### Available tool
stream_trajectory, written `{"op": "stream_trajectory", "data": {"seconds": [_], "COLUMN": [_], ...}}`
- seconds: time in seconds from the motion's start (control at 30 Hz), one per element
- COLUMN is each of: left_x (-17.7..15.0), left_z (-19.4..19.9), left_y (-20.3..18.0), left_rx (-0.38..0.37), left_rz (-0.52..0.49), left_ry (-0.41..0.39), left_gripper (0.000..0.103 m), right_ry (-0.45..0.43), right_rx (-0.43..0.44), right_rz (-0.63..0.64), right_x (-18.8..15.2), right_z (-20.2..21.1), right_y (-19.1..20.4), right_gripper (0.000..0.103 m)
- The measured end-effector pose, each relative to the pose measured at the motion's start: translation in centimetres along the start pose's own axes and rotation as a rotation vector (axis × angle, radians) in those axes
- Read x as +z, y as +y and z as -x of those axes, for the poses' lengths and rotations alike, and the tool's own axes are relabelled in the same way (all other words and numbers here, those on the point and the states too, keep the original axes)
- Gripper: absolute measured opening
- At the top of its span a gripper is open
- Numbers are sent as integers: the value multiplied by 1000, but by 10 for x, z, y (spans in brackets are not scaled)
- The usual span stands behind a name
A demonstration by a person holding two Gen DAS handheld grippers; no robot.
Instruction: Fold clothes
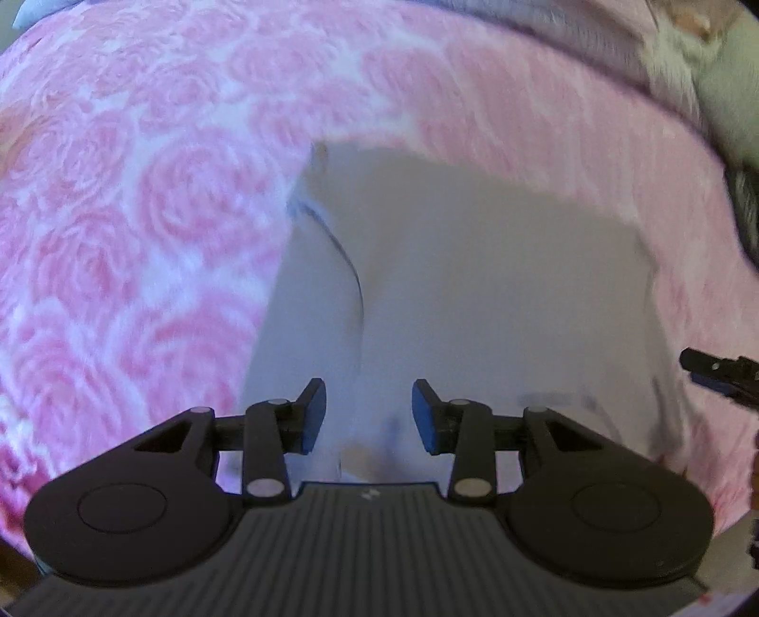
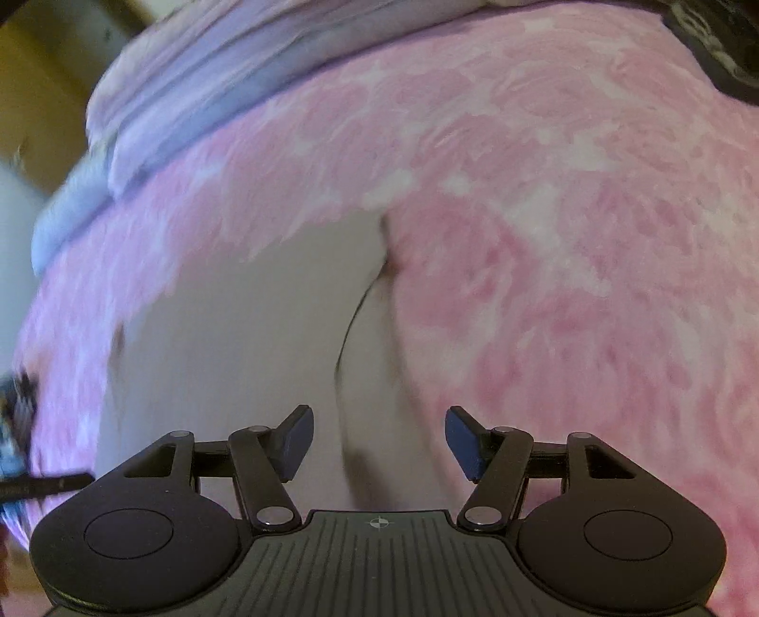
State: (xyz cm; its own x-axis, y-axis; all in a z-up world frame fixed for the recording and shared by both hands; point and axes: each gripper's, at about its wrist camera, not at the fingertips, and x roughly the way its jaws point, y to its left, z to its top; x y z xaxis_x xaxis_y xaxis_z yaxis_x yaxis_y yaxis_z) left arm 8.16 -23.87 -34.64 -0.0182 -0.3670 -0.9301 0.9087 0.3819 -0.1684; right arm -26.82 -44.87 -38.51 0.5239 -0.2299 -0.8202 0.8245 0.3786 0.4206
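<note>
two blurred fisheye views looking down over a bed, each from behind a black two-finger claw

left wrist view: left claw [image 1: 369, 416] at 6 o'clock, blue pads parted with a clear gap, nothing pinched between them, only pale cloth seen below the gap. white garment [image 1: 474, 294] spread flat from the centre toward 5 o'clock, lying on a pink rose-patterned blanket [image 1: 118, 213] that fills the frame from 7 through 12 to 3 o'clock. thin dark seam line curving down the garment's left part, near 11 o'clock of the claw. dark tip of the other claw [image 1: 721, 372] poking in at 3 o'clock, beside the garment's right edge. grey bedding [image 1: 522, 12] bunched along the rim at 1 o'clock

right wrist view: right claw [image 2: 378, 440] at 6 o'clock, pads spread wide apart, gripping nothing. same white garment [image 2: 246, 332] from the centre toward 8 o'clock, its right edge curving just above the gap between the pads. pink blanket [image 2: 569, 237] from 12 round to 4 o'clock. lavender bedding [image 2: 213, 85] heaped at 11 o'clock. black bar, hard to make out, at 8 o'clock
</note>
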Motion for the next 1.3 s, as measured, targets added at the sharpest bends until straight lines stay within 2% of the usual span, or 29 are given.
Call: {"op": "stream_trajectory", "data": {"seconds": [0.13,0.3,0.43,0.5,0.57,0.63,0.73,0.83,0.93,1.03,1.1,1.2,1.3], "left_x": [20,30,30,30,30,32,37,45,54,63,68,75,79], "left_z": [-8,-9,-14,-18,-21,-25,-32,-36,-40,-38,-37,-34,-31], "left_y": [23,41,51,54,57,63,72,85,102,123,138,161,181], "left_rx": [-29,-61,-75,-70,-74,-85,-95,-116,-131,-151,-166,-184,-217], "left_rz": [89,172,207,210,212,218,213,202,187,168,161,161,162], "left_ry": [-26,-50,-39,-29,-24,-18,-6,3,21,37,48,65,74], "left_gripper": [35,35,35,34,34,34,34,34,34,34,34,34,34], "right_ry": [-33,-8,0,0,-3,2,10,4,-6,-41,-71,-121,-126], "right_rx": [112,266,312,329,342,337,317,226,23,-231,-338,-411,-409], "right_rz": [-74,-146,-144,-124,-124,-124,-141,-114,-48,99,212,391,509], "right_x": [31,58,66,65,65,63,64,64,66,65,60,41,11], "right_z": [-29,-70,-80,-82,-84,-85,-87,-81,-72,-62,-59,-65,-91], "right_y": [-25,-47,-55,-58,-63,-66,-66,-49,-7,66,125,219,301], "right_gripper": [59,55,43,40,32,14,4,2,1,1,1,1,1]}}
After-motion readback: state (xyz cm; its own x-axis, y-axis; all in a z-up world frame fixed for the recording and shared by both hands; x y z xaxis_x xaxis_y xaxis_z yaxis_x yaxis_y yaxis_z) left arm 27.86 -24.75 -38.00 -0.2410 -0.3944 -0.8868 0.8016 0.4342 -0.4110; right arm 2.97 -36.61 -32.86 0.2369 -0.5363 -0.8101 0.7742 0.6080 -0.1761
